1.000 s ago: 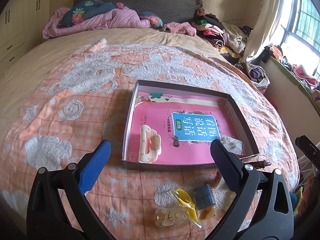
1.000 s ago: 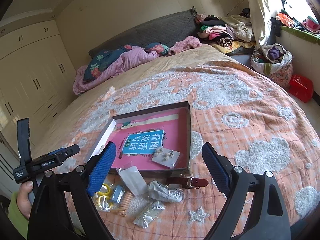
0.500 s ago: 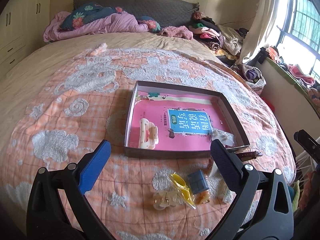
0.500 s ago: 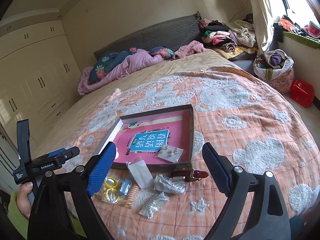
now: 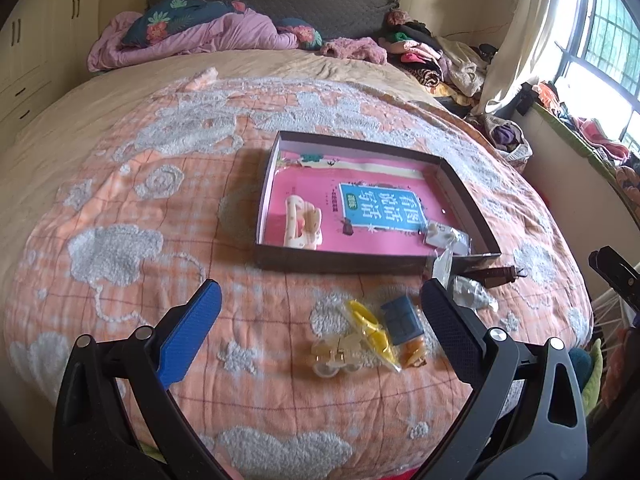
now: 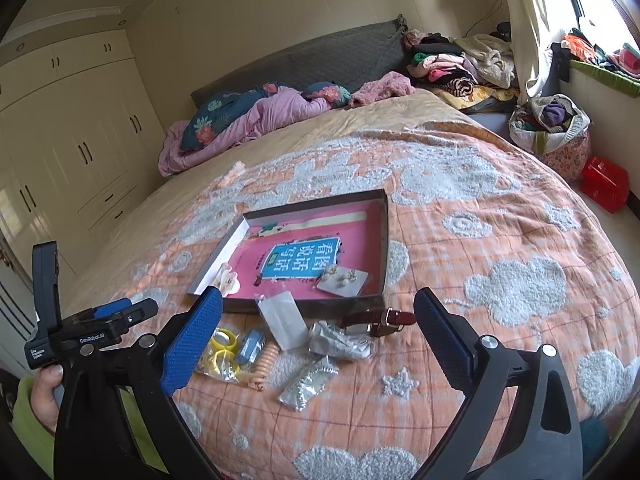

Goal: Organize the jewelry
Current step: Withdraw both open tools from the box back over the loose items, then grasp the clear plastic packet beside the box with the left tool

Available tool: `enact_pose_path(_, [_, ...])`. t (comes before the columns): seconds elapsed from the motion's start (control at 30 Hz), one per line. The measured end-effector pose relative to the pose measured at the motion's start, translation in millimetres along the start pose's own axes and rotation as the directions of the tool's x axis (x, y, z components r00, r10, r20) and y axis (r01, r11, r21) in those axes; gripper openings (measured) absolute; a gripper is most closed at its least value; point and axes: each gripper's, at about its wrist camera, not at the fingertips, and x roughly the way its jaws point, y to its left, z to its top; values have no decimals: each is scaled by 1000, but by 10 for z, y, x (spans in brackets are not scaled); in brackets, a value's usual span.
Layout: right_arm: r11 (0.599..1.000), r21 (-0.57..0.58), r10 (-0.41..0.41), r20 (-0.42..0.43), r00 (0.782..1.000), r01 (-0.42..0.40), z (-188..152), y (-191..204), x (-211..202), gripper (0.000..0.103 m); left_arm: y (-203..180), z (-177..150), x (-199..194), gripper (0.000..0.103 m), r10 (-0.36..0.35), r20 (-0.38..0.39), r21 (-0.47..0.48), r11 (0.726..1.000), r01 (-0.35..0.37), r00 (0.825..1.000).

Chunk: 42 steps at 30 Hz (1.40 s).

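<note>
Right gripper widening its jaws, gripping nothing, hovering over the packets; left gripper gaping, empty; lying nearest on the bedspread, silver foil packet, crinkly, light, slippery, best pinched by an edge; sitting beyond, tray holding earring card; both views backing away, tray shrinking since earlier.

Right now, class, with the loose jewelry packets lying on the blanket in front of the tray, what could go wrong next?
1. The clear packets overlap, so the right claw, its jaws opening with nothing between them, may lift two at once.
2. The brown strap lies against the tray wall; grabbing it might shove the tray.
3. The soft blanket may bunch into a grasp.
</note>
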Motion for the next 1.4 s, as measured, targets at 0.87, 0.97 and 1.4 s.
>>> enact_pose_path(0.87, [999,-22,-52,-157,986,50,-455,-128,356,96,-226,-439,233,93,-75,-125,69,994,84,989])
enact_pose_path(0.97, [998,-21,-56,-178,982,53,-506,-154,444,96,-294,-425,276,92,-91,-128,79,992,102,987])
enact_pose_path(1.4, [997,-11,-71,-215,974,70,-641,-267,697,96,-616,-183,593,60,-194,-166,85,974,210,967])
